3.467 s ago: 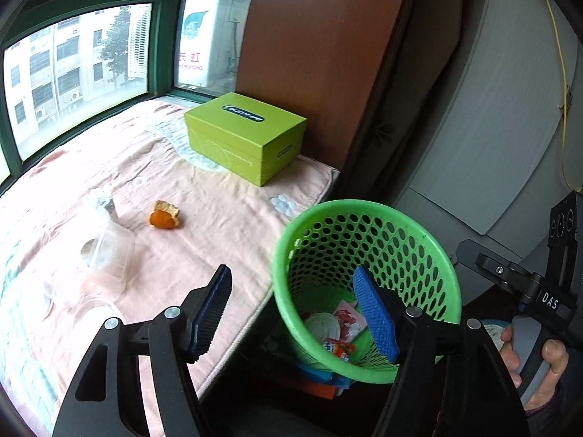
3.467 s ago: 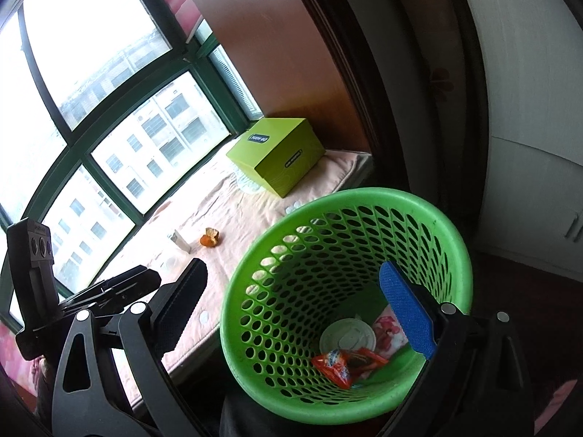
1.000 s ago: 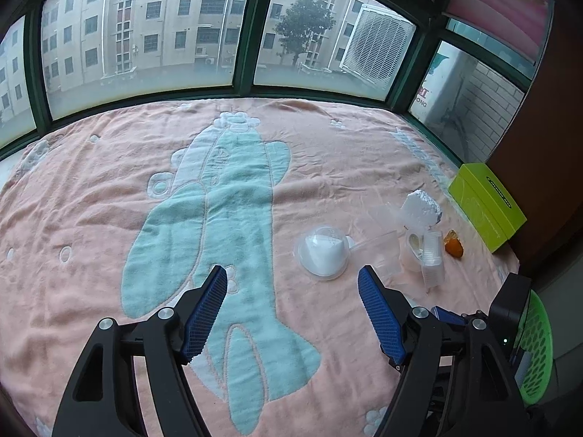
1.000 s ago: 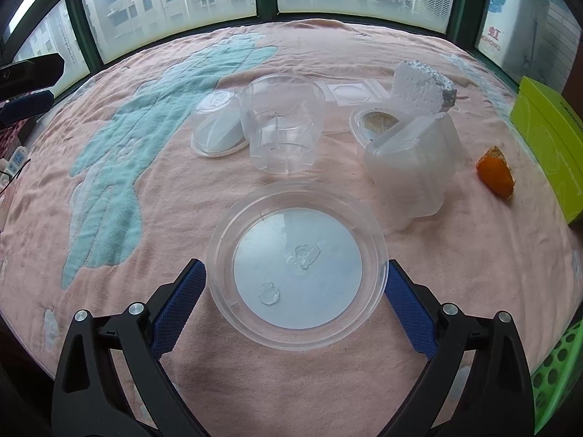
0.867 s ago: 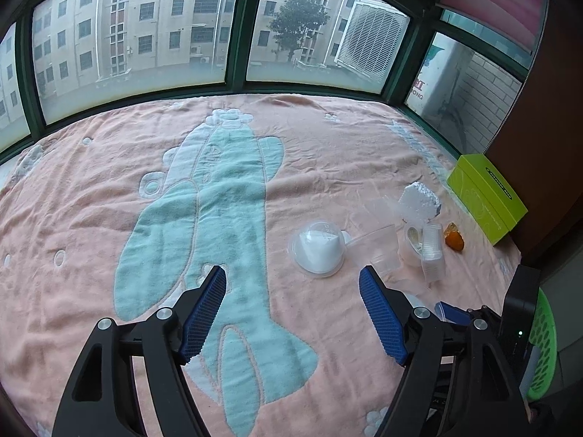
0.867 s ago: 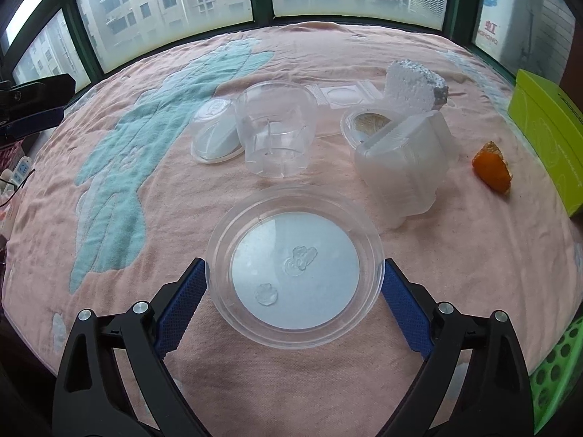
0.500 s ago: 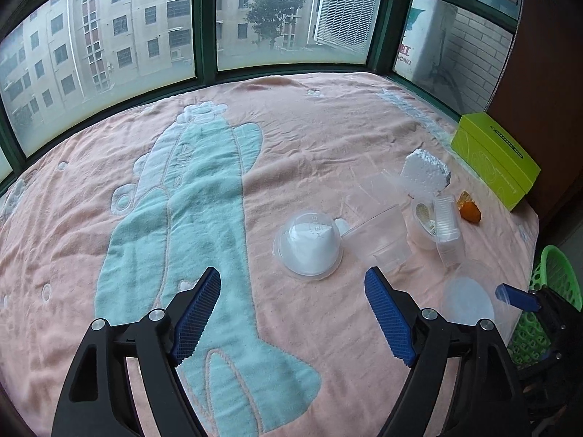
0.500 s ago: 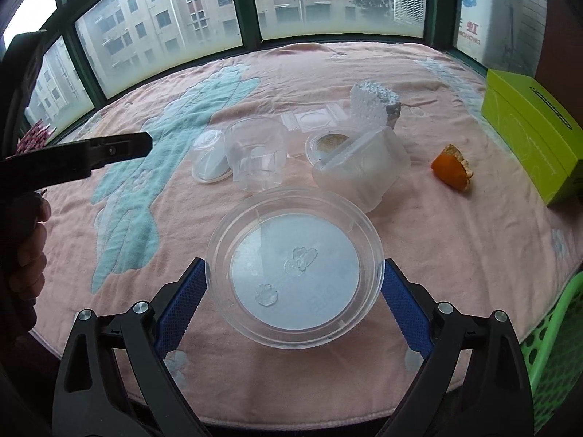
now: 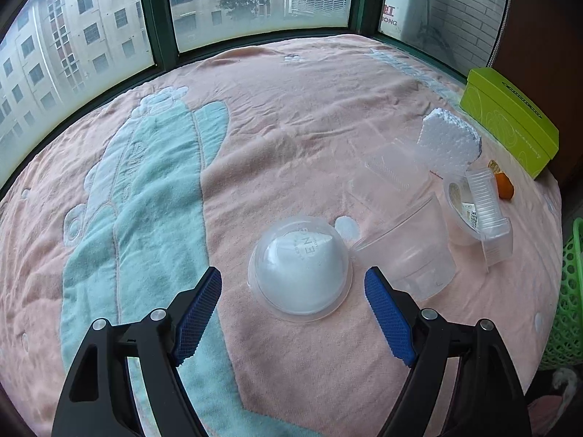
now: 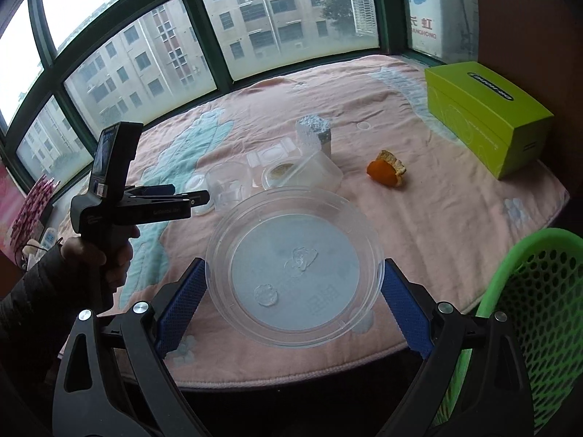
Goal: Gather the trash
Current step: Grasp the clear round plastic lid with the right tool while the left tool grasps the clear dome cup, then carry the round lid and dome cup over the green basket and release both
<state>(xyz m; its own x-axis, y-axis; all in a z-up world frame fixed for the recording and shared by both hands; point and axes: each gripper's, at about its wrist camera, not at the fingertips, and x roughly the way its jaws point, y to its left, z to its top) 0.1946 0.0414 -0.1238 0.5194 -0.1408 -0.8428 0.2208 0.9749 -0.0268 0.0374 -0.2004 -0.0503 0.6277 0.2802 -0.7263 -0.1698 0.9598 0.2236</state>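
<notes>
Trash lies scattered on a pink blanket [image 9: 291,109] with a pale green figure, spread below a green-framed window. In the left wrist view, the left hand-held gripper [image 9: 293,317] hangs over the blanket with its blue pads apart; its jaws have just been opening and nothing is between them. Just beyond the pads sits a clear domed lid [image 9: 300,269] with white paper under it, the landmark here. Right of the domed lid, almost touching it, stands a clear plastic cup [image 9: 411,251]. Farther right of the lid a clear hinged box [image 9: 484,211] stands open on its side. Behind the cup lie a flat clear tray [image 9: 390,167] and a white foam block [image 9: 448,138]. An orange peel [image 9: 504,185] lies beyond the box, and a lime-green carton [image 9: 510,116] sits at the blanket's far right. A green basket [image 9: 570,291] shows at the right edge.

In the right wrist view, the right hand-held gripper [image 10: 293,300] is clamped on a round clear plastic lid [image 10: 295,266], a pad pressing each side of its rim, and holds it above the blanket's near edge. Left of that lid, a person's hand [image 10: 98,255] in a dark sleeve grips the left hand-held gripper, which points toward the cup. Behind the round lid are the cup, box and foam block; the orange peel lies to their right, the carton farther right. The green basket stands at the lower right, below the blanket's edge.
</notes>
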